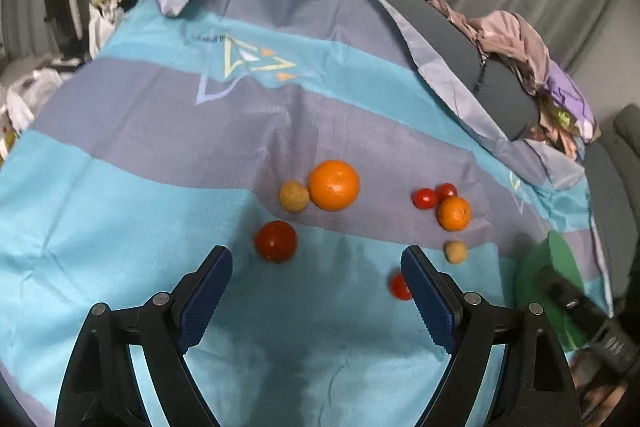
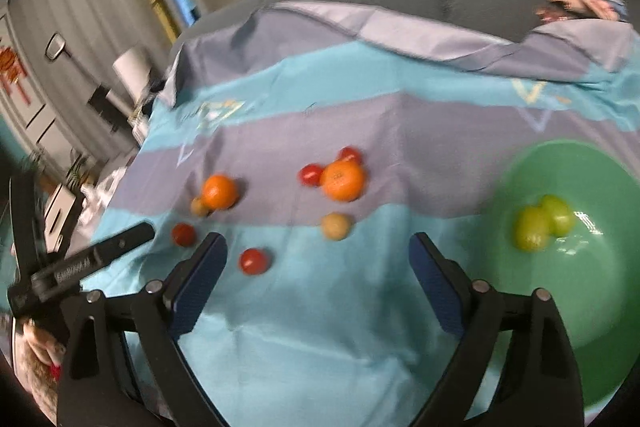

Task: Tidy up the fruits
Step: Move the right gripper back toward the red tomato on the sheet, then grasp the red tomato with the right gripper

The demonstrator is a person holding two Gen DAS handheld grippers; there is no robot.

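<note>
Blue-padded jaws of the left gripper (image 1: 316, 259) stand spread wide over the turquoise band of the striped cloth (image 1: 120, 187), with nothing between them. Just beyond the left pad sits a large red tomato (image 1: 276, 241), and a small red tomato (image 1: 400, 287) peeks out from behind the right pad. Farther out, on the grey-purple band, a big orange (image 1: 334, 185) touches a small tan fruit (image 1: 294, 196). To the right of that pair, a smaller orange (image 1: 453, 213) is clustered with two cherry tomatoes (image 1: 425, 198), and another tan fruit (image 1: 456, 251) lies just in front of them. The right gripper (image 2: 316, 247) is likewise spread and empty, hanging over the same turquoise band, with a small tomato lying just inside its left pad. To its right, a green bowl (image 2: 600, 307) rests on the cloth and holds two yellow-green fruits (image 2: 532, 229), which touch one another. A heap of clothes (image 1: 520, 39) lies on the grey cushion behind the cloth.
</note>
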